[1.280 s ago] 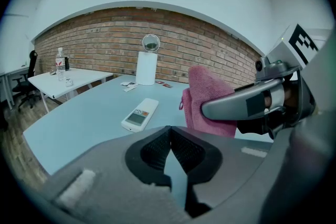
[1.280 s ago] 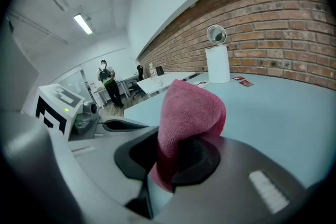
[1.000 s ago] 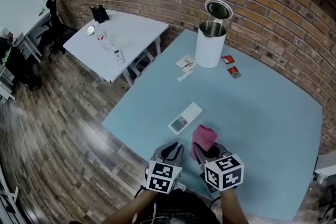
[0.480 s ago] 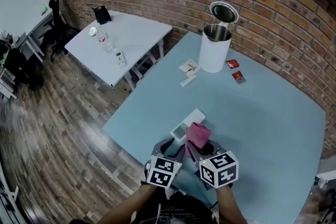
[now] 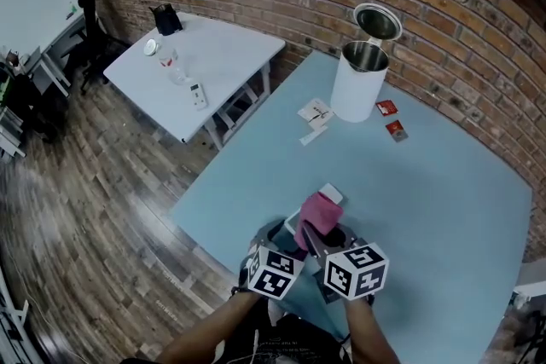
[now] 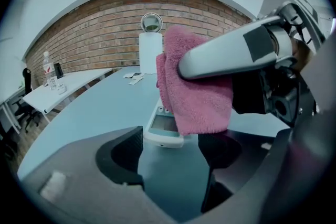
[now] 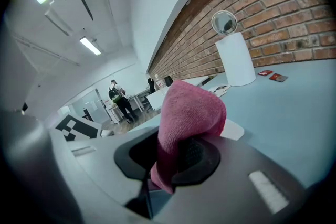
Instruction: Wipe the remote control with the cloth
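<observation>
The left hand-held gripper (image 5: 273,233) is hanging released over the desk (image 5: 426,183), its jaws having just been opening wide; nothing is being pressed between them, and the near end of the remote (image 6: 164,127) is lying just ahead of the gap, apart from both pads. The right hand-held gripper (image 5: 322,239) is clenching the pink cloth (image 5: 320,213), which is bulging up out of its jaws in a folded bunch and trailing a little below them. In the left gripper view the cloth (image 6: 197,97) is hanging down over the far right part of the remote and hiding it, though whether it is touching cannot be told. The remote (image 5: 331,193) is lying flat, screen up, near the desk's front left edge, with only its two ends showing past the cloth in the head view. At the desk's far edge, by the brick wall, a white bin (image 5: 357,85) is standing upright with its lid raised, some papers (image 5: 316,112) lying just left of it and two red packets (image 5: 386,107) just right of it.
</observation>
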